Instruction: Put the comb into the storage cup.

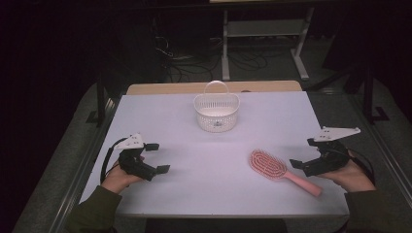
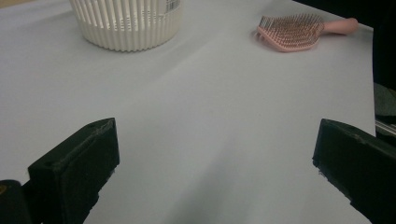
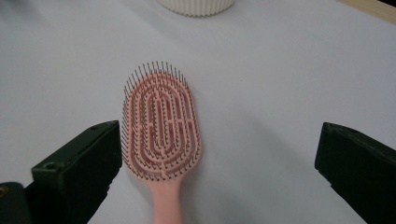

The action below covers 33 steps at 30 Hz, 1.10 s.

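Pink hairbrush before right gripper, white basket well beyond

We wear dark olive-green long sleeves that reach down to the wrists on both arms. Each of us carries a black hand-held gripper: the left hand-held gripper and the right hand-held gripper are both built of angular black blocks, each topped by a pale grey three-cornered plate dotted with small dark marks. A thin black cable loops from the left one. Up close, our blocky black jaws look matte, with slightly scuffed edges and a small round hole on the upper face.
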Each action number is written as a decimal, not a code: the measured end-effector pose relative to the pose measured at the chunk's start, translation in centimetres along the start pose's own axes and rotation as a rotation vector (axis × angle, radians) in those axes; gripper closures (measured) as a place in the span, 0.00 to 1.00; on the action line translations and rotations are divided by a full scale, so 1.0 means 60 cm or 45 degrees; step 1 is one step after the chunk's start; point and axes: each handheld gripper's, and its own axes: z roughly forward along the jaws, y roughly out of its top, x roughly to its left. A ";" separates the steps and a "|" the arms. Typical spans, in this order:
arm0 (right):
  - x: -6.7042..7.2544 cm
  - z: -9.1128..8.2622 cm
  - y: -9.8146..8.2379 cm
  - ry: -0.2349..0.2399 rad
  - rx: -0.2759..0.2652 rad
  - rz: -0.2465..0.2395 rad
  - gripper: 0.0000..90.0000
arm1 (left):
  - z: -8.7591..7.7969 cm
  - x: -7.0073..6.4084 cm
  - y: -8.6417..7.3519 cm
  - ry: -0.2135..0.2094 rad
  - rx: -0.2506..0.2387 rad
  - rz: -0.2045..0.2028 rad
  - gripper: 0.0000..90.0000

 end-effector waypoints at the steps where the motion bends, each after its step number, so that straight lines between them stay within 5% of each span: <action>1: 0.001 0.001 0.000 0.001 0.011 -0.004 0.00 | 0.000 0.000 0.000 -0.001 0.000 0.000 0.00; 33: 0.012 0.027 -0.007 0.021 0.194 -0.071 0.01 | 0.001 0.000 0.000 -0.002 0.003 0.008 0.00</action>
